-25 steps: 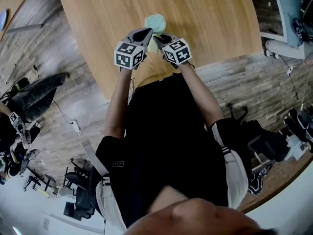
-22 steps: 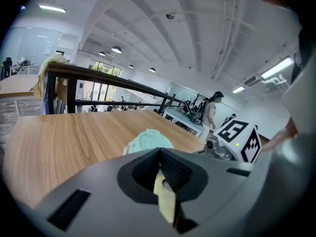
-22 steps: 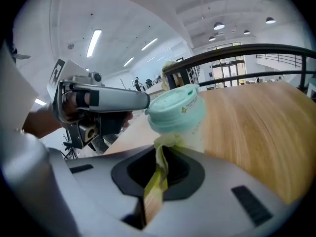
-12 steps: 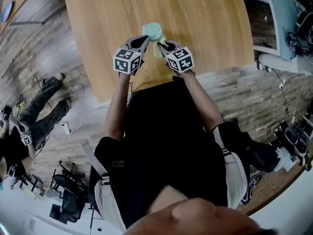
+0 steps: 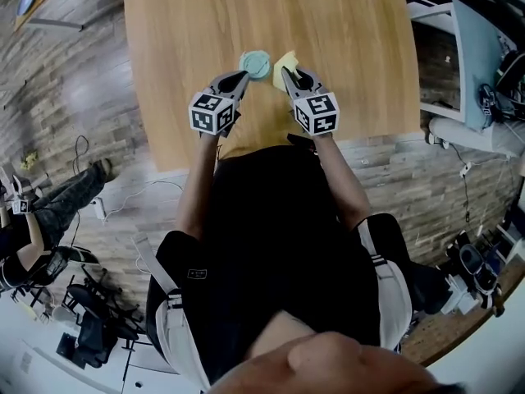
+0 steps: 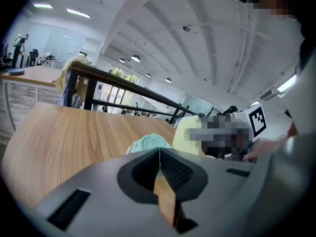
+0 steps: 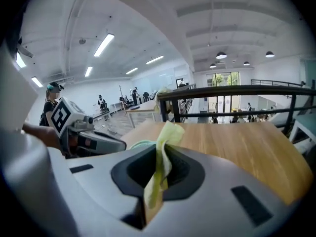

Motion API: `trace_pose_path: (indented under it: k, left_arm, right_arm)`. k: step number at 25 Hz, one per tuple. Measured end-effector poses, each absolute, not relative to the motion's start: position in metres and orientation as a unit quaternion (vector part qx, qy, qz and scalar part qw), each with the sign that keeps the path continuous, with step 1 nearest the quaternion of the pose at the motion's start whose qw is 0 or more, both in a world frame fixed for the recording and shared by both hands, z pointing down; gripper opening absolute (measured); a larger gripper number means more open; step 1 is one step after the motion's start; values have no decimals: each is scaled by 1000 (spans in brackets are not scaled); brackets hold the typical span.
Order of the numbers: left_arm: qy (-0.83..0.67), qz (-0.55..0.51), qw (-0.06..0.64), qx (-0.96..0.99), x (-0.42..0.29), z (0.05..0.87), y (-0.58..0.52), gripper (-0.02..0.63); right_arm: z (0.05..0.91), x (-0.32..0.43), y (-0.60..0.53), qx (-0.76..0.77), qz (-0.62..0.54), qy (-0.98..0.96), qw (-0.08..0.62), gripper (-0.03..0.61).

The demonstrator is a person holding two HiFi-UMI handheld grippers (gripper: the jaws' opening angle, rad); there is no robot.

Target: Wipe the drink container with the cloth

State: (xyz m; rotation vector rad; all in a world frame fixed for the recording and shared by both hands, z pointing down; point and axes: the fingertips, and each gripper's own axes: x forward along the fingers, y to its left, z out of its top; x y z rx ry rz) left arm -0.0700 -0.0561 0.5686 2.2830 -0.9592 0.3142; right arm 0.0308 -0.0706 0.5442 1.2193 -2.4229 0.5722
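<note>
Open tabletop (image 5: pixel 353 31) lies all round the drink container (image 5: pixel 255 62) and cloth (image 5: pixel 286 61).

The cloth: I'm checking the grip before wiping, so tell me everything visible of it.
The cloth is pale yellow, thin and soft-looking, bunched into a narrow fold. The right gripper is shut on it, one end sticking up past the jaws. In the head view it is above the wooden table, just right of the teal-lidded cup; whether they touch is unclear.
</note>
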Motion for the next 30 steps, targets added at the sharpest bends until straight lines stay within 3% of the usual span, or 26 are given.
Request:
trace_pose_path:
  k: [3,8,16,30]
  left_arm:
    - [-395,94,297,864,-73,547,-56,23]
    - [-487,65,172,854,-98,489,-61,23]
    - [-567,-19,83,819,-130,407,-42,23]
    - [-544,4,90,834,-110,425,-34,23]
  right_arm:
    - [515,36,-81,447,187,-863,140,43]
    - [472,32,-94,460,170,-868,75,43]
    - [423,32,-81,468,107,-876,47,43]
    - [434,19,-63,463,108,-878,58,42]
